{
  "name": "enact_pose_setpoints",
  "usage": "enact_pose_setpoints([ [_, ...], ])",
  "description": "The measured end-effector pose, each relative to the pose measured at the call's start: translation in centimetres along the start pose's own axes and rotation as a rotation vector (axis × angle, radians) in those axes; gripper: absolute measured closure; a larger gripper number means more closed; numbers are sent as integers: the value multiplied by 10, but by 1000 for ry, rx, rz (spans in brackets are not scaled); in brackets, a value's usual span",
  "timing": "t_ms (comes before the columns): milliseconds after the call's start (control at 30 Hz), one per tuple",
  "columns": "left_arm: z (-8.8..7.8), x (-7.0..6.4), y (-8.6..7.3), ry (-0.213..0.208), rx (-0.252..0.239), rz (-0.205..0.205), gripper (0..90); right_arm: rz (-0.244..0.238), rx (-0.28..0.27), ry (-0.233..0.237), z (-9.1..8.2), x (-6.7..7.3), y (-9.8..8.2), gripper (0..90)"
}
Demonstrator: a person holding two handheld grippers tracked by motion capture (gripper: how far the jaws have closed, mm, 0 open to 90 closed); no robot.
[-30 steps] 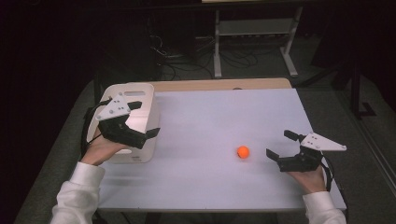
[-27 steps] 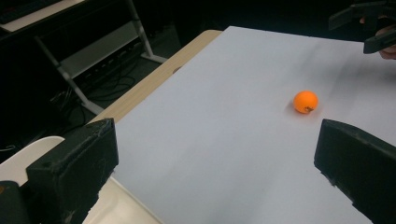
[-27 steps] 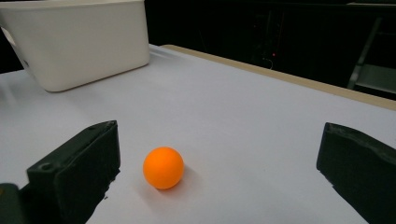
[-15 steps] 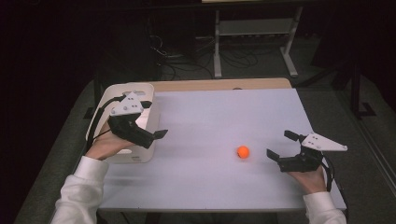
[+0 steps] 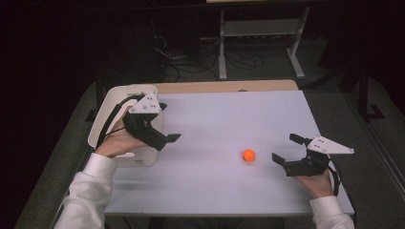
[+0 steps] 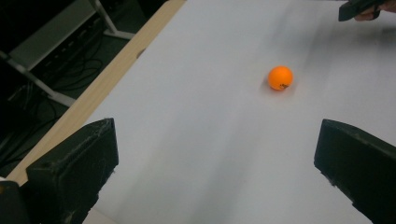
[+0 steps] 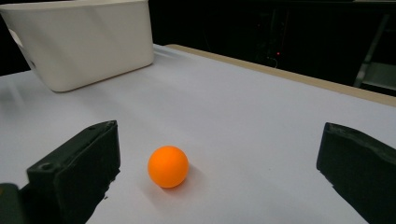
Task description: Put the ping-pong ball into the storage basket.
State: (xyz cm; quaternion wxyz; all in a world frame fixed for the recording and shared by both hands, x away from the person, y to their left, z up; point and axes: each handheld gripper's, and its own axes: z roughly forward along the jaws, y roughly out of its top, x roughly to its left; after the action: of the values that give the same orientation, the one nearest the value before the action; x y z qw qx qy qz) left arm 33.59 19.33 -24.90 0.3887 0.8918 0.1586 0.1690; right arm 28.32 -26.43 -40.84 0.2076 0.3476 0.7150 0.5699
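A small orange ball [image 5: 248, 155] [image 6: 280, 78] [image 7: 168, 166] lies on the white table top [image 5: 224, 114], right of centre. My right gripper [image 5: 287, 149] [image 7: 219, 158] rests low just right of the ball, open, jaws pointing at it with nothing between them. Its black jaw tip [image 6: 359, 7] also appears in the left gripper view. My left gripper [image 5: 167, 125] [image 6: 215, 154] hovers at the right edge of a white bin [image 5: 106, 112] [image 7: 79, 42], open and empty, aimed across the table toward the ball, which is well ahead of it.
The white bin stands at the table's left edge, partly under my left hand. A wooden strip [image 5: 224, 86] borders the table's far side. Beyond it are a metal shelf frame [image 5: 258, 33] and loose cables [image 5: 191, 62] on a dark floor.
My left gripper has moved rightward from above the bin to its right edge, now pointing over the table. The right gripper and the ball have stayed put.
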Motion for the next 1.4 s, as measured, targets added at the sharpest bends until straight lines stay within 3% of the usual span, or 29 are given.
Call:
enact_pose_setpoints([
  [467,23,-8,16,-77,73,69,0,-1,12,10,1,2,-1,0],
  [767,40,-11,23,-105,113,89,0,2,9,16,0,2,-1,0],
  [933,50,-12,28,-154,136,84,0,-2,6,16,0,2,-1,0],
  [1333,70,-18,34,-188,194,127,0,-1,4,18,-1,1,-1,0],
  [1400,73,-20,34,-195,195,119,0,-1,3,18,-1,1,-1,0],
])
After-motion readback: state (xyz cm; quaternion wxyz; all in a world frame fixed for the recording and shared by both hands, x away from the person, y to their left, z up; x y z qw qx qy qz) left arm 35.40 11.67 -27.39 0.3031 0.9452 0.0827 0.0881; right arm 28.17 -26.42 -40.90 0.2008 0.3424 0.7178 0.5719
